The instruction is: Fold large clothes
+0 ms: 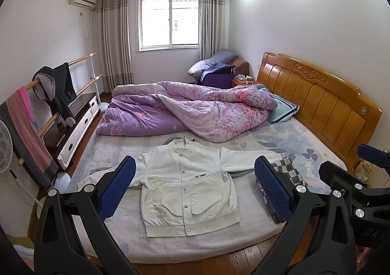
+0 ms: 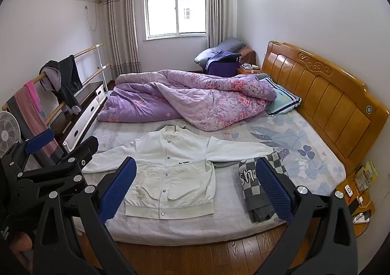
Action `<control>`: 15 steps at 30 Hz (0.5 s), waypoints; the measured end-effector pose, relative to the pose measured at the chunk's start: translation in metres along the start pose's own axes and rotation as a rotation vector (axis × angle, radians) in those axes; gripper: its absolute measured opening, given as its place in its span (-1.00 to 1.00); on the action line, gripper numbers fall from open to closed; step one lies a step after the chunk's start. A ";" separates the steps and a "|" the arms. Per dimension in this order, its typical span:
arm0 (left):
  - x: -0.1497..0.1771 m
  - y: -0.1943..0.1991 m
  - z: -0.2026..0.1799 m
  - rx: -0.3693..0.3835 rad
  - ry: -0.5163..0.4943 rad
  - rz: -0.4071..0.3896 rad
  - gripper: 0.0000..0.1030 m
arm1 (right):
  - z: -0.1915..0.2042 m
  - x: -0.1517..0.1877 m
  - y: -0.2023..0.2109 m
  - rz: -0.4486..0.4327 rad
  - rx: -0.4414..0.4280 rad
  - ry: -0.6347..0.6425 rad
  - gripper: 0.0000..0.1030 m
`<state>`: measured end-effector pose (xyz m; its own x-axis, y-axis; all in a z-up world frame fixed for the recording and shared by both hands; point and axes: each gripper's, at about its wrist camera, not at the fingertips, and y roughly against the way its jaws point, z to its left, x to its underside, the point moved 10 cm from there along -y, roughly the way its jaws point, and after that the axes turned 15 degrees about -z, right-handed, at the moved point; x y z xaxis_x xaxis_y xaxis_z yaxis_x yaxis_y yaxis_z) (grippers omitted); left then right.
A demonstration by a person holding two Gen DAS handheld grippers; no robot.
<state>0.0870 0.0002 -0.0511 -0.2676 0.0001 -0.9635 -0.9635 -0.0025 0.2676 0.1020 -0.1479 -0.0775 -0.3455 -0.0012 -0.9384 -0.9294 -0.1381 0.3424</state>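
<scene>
A white snap-button jacket lies flat and face up on the bed, sleeves spread to both sides; it also shows in the right wrist view. My left gripper is open and empty, held above the floor in front of the bed's near edge. My right gripper is open and empty, beside the left one. The left gripper shows at the left of the right wrist view. The right gripper's blue fingertip shows at the right of the left wrist view.
A folded grey-and-white checkered garment lies right of the jacket. A rumpled purple quilt fills the bed's far half. A wooden headboard stands at right. A clothes rail, a cabinet and a fan stand at left. Wooden floor is below.
</scene>
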 end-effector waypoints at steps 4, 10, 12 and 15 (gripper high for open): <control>0.000 0.000 0.000 0.001 0.001 -0.004 0.90 | 0.000 0.000 0.000 0.000 0.001 0.003 0.84; -0.001 0.000 0.000 0.001 0.001 -0.005 0.90 | -0.003 -0.001 0.002 -0.002 0.002 0.002 0.84; 0.000 0.000 0.000 0.002 0.000 -0.005 0.90 | -0.002 -0.003 0.004 -0.001 0.002 0.003 0.84; 0.000 0.000 0.000 0.001 0.000 -0.006 0.90 | -0.002 -0.003 0.003 -0.001 0.002 0.002 0.84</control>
<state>0.0870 0.0000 -0.0506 -0.2621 0.0002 -0.9651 -0.9651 -0.0012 0.2621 0.1003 -0.1508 -0.0732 -0.3444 -0.0030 -0.9388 -0.9299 -0.1363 0.3415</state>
